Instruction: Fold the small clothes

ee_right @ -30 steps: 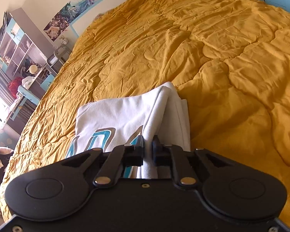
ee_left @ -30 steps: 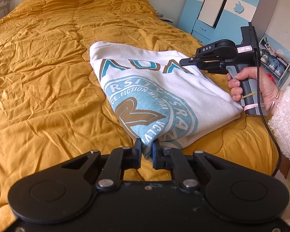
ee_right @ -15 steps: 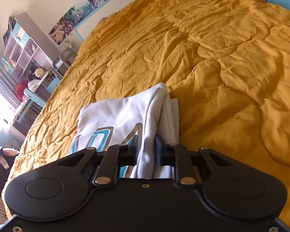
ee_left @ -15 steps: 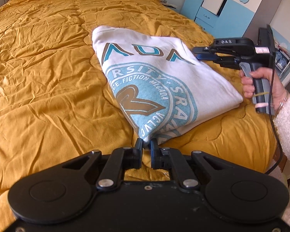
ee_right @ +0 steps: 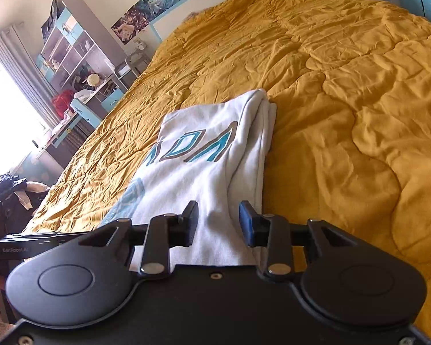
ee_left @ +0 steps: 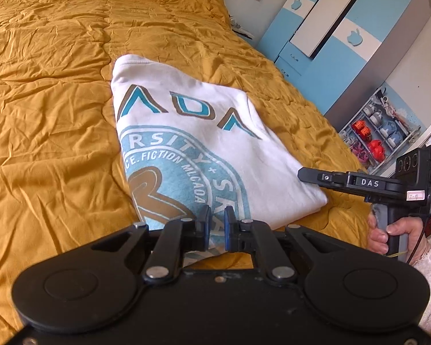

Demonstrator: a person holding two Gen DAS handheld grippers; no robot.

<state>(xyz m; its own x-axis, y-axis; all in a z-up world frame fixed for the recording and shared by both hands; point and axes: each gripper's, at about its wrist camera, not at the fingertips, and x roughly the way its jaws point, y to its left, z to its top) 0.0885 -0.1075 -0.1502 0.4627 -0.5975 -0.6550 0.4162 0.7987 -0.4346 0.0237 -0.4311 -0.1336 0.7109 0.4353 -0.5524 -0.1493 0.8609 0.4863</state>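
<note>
I see the folded white sweatshirt (ee_left: 215, 149) lying on the mustard-yellow quilt (ee_left: 48, 109) of the bed, toward its right side. In the left wrist view, my left gripper (ee_left: 215, 227) sits over the near corner of the sweatshirt. Its fingers (ee_left: 204, 227) stand slightly apart with a narrow gap between the blue pads, and no cloth is pinched between them. In the right wrist view, my right gripper (ee_right: 219, 222) sits over the near end of the sweatshirt's stacked fold edge. Its fingers (ee_right: 247, 224) are spread wide, one on each side of the fabric, and neither pad visibly presses it.

The right gripper (ee_left: 310, 174) also shows in the left wrist view at the sweatshirt's right corner, just beside the edge; I cannot tell whether it touches. The near edge of the sweatshirt is hidden behind each gripper body. Part of the round print is covered by the left fingers.

The sweatshirt is white, with teal and brown lettering above a light blue circular emblem. Its top surface lies mostly flat. Layered edges show along its right side in the right wrist view.
</note>
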